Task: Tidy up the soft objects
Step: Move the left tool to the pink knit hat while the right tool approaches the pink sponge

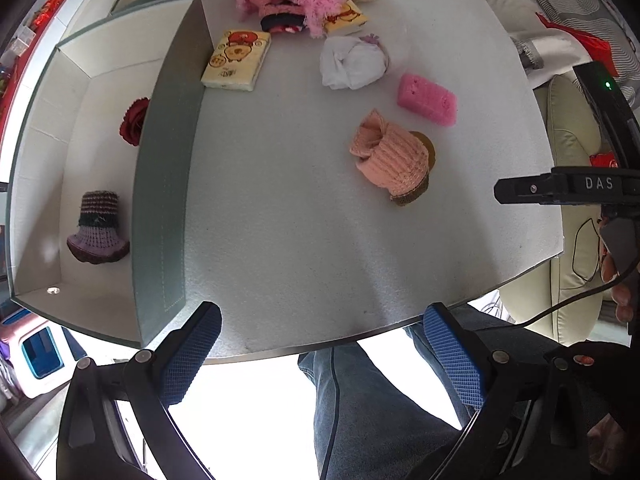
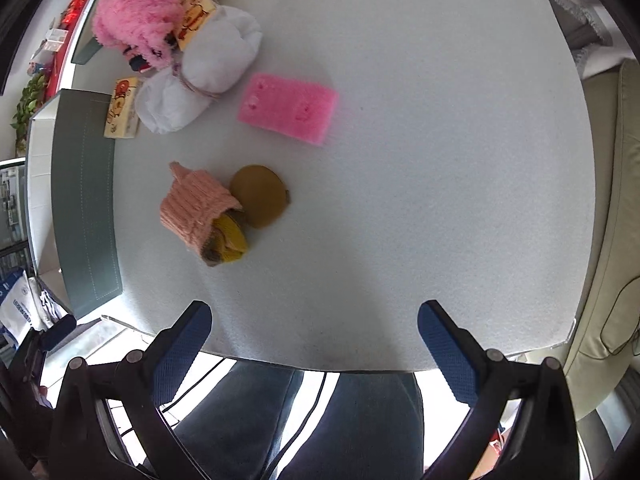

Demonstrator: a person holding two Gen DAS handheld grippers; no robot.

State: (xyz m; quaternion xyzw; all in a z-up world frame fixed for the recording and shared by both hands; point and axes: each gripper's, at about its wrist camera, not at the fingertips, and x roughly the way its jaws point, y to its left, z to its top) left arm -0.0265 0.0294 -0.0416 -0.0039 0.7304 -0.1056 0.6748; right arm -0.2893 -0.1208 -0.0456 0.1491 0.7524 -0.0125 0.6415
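I held both claws wide and empty at the near edge of the table. The pink knitted piece lay ahead and to the left of my right gripper, its long axis slanting away to the left; from my left gripper it lay ahead and to the right. I judged it about equally near to both, with the storage box on the left.
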